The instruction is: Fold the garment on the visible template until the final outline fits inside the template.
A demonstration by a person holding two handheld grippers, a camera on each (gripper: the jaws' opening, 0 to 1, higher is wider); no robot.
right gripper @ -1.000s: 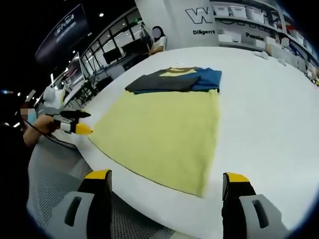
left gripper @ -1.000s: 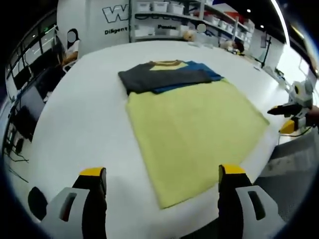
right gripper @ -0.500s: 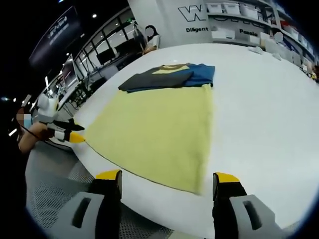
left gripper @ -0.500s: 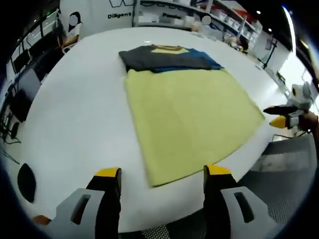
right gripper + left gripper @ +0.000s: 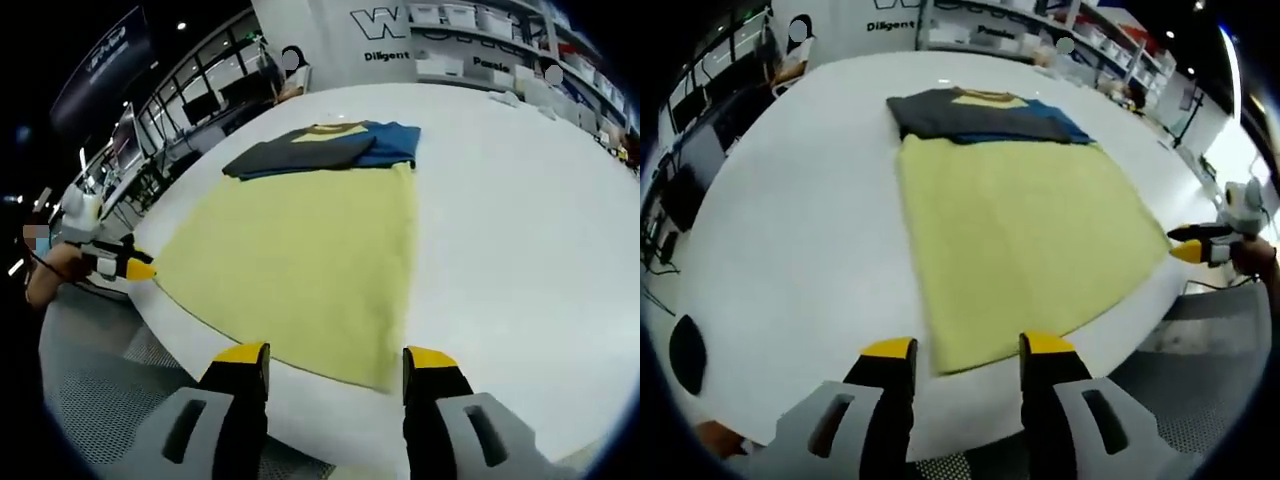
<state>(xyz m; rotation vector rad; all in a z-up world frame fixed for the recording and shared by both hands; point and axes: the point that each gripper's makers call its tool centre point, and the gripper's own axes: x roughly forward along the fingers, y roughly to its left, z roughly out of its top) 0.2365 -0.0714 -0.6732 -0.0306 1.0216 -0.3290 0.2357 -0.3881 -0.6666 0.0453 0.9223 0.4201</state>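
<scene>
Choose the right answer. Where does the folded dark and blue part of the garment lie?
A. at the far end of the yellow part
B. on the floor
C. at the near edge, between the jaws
A: the folded dark and blue part lies at the far end of the yellow part, away from both grippers, on the white table.

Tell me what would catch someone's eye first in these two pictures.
The big pale yellow garment spread flat across the white table, its near hem at the table's edge. At its far end, the top is folded into a dark grey and blue band. Each pair of yellow-tipped tongs, left and right, hangs open before a near corner.
</scene>
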